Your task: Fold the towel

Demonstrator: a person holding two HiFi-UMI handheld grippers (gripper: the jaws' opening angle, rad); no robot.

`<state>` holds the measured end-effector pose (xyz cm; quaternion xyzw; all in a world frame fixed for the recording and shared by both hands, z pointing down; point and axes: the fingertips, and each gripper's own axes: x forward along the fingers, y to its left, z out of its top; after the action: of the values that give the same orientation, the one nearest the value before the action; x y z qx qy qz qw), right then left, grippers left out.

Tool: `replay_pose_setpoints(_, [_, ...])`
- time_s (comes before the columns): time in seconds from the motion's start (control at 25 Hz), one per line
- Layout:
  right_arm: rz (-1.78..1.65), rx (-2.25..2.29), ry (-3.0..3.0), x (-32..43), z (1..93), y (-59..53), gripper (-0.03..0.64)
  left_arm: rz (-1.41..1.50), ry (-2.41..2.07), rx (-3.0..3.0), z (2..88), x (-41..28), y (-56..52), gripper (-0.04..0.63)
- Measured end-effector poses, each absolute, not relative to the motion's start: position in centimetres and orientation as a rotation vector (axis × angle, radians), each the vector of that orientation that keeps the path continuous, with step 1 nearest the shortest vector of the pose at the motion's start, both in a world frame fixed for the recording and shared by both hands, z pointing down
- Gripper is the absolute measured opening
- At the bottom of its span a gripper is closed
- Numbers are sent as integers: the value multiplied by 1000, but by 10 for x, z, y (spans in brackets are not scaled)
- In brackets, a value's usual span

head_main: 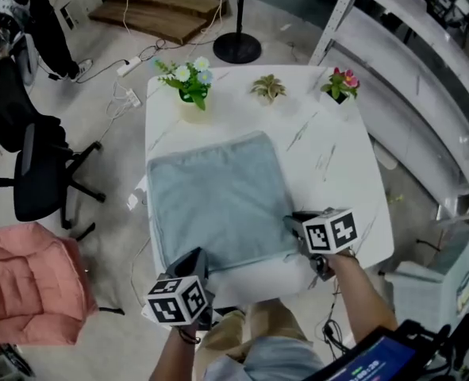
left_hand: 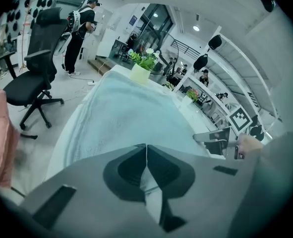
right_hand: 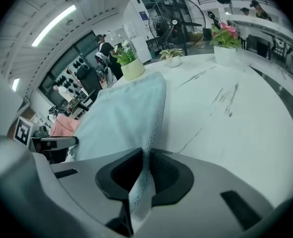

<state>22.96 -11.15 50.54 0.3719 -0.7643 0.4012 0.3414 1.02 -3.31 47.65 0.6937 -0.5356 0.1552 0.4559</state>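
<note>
The light blue towel (head_main: pixel 214 201) lies spread flat on the white marble table (head_main: pixel 329 149), covering its left and near part, with its near edge close to the table's near edge. At the towel's near-left corner the left gripper (head_main: pixel 193 262) has its jaws pressed together on a thin strip of the cloth, as the left gripper view shows. At the near-right corner the right gripper (head_main: pixel 294 225) is clamped on a raised fold of the edge, which runs up between its jaws. Along the table's far edge stand three potted plants: white flowers (head_main: pixel 188 82), a small green plant (head_main: pixel 267 90) and pink flowers (head_main: pixel 340 84). Left of the table stand a black office chair (head_main: pixel 40 173) and a pink cushioned seat (head_main: pixel 28 280).
</note>
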Motion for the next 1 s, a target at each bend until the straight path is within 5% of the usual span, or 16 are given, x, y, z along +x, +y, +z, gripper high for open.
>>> replay_pose_setpoints(0.32, [1068, 1064, -2102, 212, 459, -121, 37, 357, -1282, 1680, 490, 10, -28, 11])
replay_pose_setpoints(1.0, [512, 763, -2240, 54, 386, -99, 37, 105, -1388, 1703, 428, -34, 4, 11])
